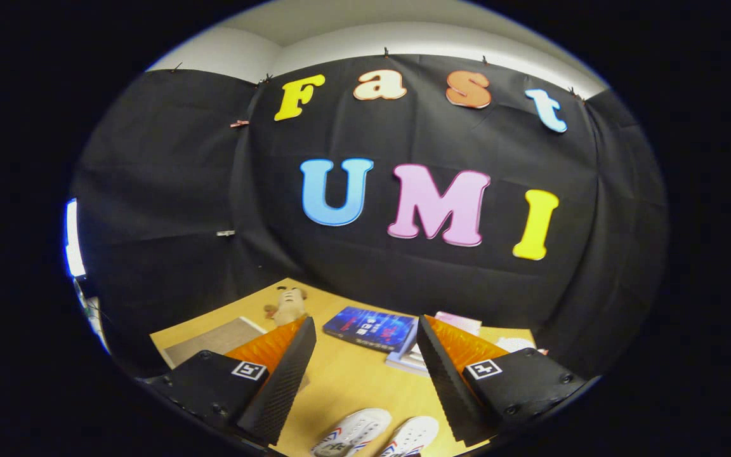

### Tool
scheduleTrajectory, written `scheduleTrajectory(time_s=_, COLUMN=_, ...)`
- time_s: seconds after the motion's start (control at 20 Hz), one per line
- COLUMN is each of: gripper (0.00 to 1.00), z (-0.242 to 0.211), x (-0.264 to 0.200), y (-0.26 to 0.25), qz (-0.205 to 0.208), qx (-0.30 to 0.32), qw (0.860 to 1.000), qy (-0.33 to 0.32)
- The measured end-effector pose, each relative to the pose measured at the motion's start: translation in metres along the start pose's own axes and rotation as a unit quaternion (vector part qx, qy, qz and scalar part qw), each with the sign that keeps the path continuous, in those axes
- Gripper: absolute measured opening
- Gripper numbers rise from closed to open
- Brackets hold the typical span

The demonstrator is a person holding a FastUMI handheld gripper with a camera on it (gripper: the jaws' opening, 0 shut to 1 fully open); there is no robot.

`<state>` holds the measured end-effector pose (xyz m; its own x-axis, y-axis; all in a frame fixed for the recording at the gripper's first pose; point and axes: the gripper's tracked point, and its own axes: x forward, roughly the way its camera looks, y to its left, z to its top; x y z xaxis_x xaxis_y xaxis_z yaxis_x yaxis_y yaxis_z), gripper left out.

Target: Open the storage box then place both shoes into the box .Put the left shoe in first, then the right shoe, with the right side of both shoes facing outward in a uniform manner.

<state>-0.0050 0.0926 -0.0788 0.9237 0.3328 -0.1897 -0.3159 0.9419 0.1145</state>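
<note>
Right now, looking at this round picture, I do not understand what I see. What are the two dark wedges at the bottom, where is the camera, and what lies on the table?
The camera is mounted on a hand-held gripper, a tool with two fingers that a person carries. It looks forward along those fingers, so the two dark wedges are the fingers themselves. They stand apart with nothing between them: the gripper is open and holds nothing.

Below them is a wooden table. Between the fingers, close to the camera, lie two white shoes side by side. Beyond the fingers are a blue book on a small stack of books, a small plush toy, and a grey flat sheet. A black cloth wall stands behind the table.
</note>
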Motion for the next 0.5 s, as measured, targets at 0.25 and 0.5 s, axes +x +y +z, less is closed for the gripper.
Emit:
scheduleTrajectory(time_s=0.25, gripper=0.98, z=-0.04, x=0.01, y=0.066, qz=0.163, qx=0.087, qw=0.982, qy=0.041)
scheduleTrajectory(time_s=0.5, gripper=0.99, z=-0.09, x=0.007, y=0.108, qz=0.279, qx=0.203, qw=0.931, qy=0.118)
